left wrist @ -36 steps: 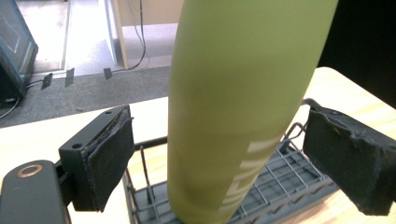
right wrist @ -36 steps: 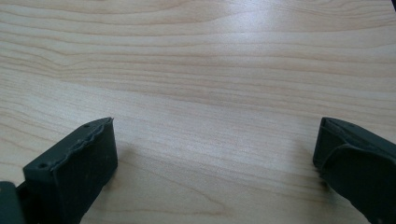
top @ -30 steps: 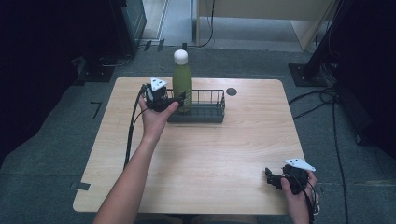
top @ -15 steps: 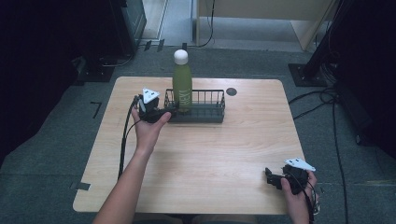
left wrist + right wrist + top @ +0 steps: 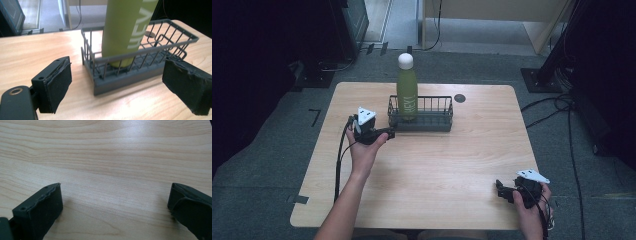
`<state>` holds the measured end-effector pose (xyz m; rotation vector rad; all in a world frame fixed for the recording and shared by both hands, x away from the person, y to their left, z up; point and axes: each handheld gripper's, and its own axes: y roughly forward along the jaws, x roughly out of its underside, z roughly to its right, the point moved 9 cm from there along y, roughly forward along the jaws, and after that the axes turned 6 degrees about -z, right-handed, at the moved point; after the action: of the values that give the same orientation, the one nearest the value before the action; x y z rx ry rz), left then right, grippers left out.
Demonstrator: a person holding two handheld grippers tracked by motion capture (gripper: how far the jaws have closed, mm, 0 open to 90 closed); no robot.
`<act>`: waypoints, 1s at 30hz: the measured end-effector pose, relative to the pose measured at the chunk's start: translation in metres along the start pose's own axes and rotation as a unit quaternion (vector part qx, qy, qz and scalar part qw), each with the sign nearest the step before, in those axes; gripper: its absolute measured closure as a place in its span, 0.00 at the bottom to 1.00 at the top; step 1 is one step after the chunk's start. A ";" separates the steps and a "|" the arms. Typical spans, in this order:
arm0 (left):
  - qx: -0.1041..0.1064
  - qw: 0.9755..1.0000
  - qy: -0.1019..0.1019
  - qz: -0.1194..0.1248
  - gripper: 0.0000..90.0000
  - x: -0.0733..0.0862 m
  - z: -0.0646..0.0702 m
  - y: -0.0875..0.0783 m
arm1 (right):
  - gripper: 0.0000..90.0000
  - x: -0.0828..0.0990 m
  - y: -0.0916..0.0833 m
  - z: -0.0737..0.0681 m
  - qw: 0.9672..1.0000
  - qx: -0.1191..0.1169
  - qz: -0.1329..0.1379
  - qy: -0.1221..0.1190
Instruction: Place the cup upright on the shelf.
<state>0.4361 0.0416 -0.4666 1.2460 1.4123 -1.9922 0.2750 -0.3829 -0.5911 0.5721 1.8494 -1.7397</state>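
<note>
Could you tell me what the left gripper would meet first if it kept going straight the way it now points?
Most likely the near end of the wire basket: the open left gripper frames its corner, with the green bottle standing just behind the wires. Depth is hard to judge.

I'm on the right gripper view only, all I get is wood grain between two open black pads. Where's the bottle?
Observer: The green bottle stands upright in the left end of the wire basket, at the far side of the table.
Operator: And my other hand?
Observer: The left tool sits just off the basket's left front corner, apart from it, jaws wide open with nothing between them.
Operator: How is the bottle marked?
Observer: White lettering runs up its side, and it has a white cap.
Operator: Where am I on the table?
Observer: The right tool rests near the front right corner, pointing left.
</note>
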 end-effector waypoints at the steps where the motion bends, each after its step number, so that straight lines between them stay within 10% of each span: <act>1: 0.000 1.000 0.000 -0.002 0.11 0.004 -0.001 0.000 | 0.00 0.000 0.000 0.000 1.000 0.000 0.000 0.000; 30: -0.024 0.997 -0.029 -0.063 0.11 0.095 -0.039 -0.020 | 0.00 0.000 0.000 0.000 1.000 0.000 0.000 -0.001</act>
<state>0.3883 0.1006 -0.5388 1.0929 1.5355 -2.0465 0.2749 -0.3830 -0.5912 0.5706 1.8486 -1.7410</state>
